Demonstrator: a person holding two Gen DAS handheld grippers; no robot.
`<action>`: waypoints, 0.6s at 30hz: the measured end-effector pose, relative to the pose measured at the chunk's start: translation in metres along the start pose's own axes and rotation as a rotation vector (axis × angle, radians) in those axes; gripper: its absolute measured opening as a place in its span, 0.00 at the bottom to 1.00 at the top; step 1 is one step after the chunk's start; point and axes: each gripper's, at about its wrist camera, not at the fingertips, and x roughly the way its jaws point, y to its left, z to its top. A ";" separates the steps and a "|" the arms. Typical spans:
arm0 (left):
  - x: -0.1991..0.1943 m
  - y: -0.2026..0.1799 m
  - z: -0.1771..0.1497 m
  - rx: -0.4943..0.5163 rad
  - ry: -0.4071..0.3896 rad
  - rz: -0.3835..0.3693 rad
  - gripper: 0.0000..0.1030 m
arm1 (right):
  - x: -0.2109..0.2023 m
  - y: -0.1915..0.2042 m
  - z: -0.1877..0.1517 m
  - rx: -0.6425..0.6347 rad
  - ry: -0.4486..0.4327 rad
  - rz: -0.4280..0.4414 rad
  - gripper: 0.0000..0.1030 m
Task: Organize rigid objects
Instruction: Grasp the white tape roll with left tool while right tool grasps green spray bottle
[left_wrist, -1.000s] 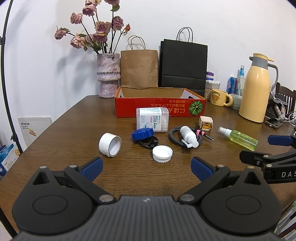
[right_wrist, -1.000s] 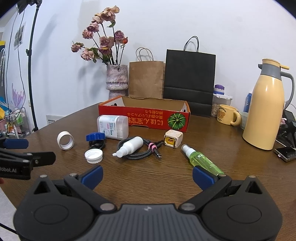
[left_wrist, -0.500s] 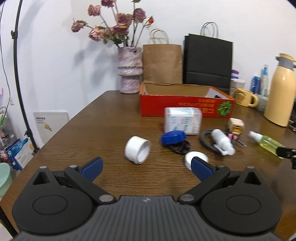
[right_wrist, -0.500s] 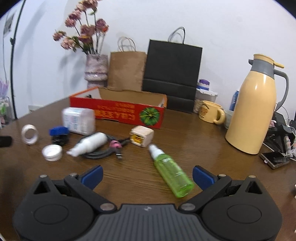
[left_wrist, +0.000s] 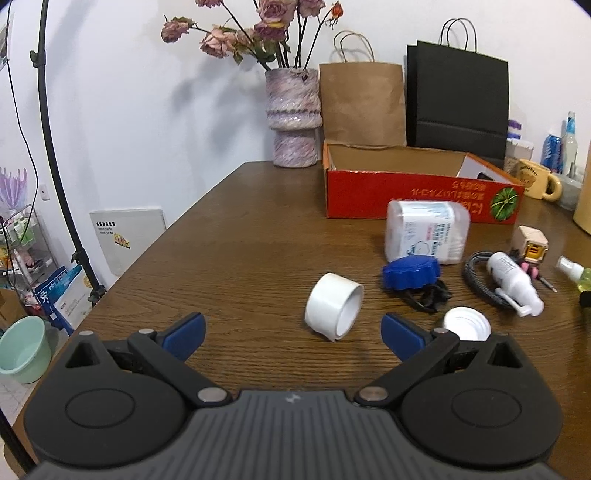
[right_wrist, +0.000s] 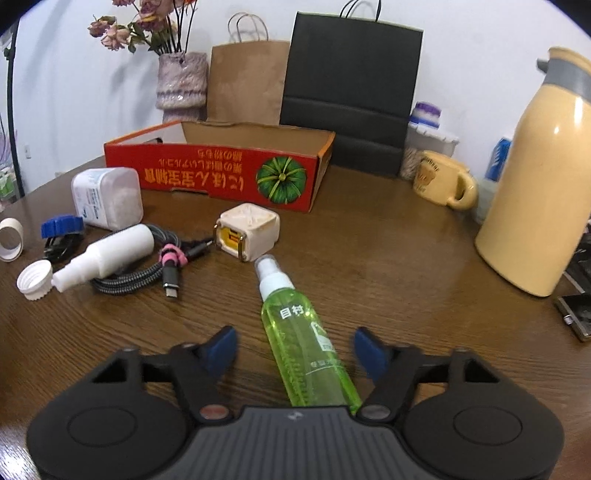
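With the right gripper (right_wrist: 293, 349) jaws closing around the green spray bottle (right_wrist: 303, 343) lying on the table (right_wrist: 388, 266), pads not yet touching, left gripper (left_wrist: 291, 328) wide open near the white tape roll (left_wrist: 334, 311), next is clamp, lift, drop into the seemingly empty red box (right_wrist: 218, 171).

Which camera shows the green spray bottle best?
The right wrist view. The green bottle lies lengthwise on the table between the right gripper's closing jaws, label and white nozzle plain. The left wrist view catches only its nozzle end at the right edge.
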 end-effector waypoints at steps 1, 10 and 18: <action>0.003 0.001 0.001 0.000 0.005 -0.002 1.00 | 0.001 -0.001 0.000 0.007 0.001 0.019 0.53; 0.038 -0.008 0.009 0.057 0.047 -0.004 1.00 | 0.003 -0.003 0.000 0.028 -0.020 0.029 0.30; 0.064 -0.013 0.017 0.066 0.080 -0.015 1.00 | 0.002 -0.003 0.001 0.060 -0.033 0.018 0.30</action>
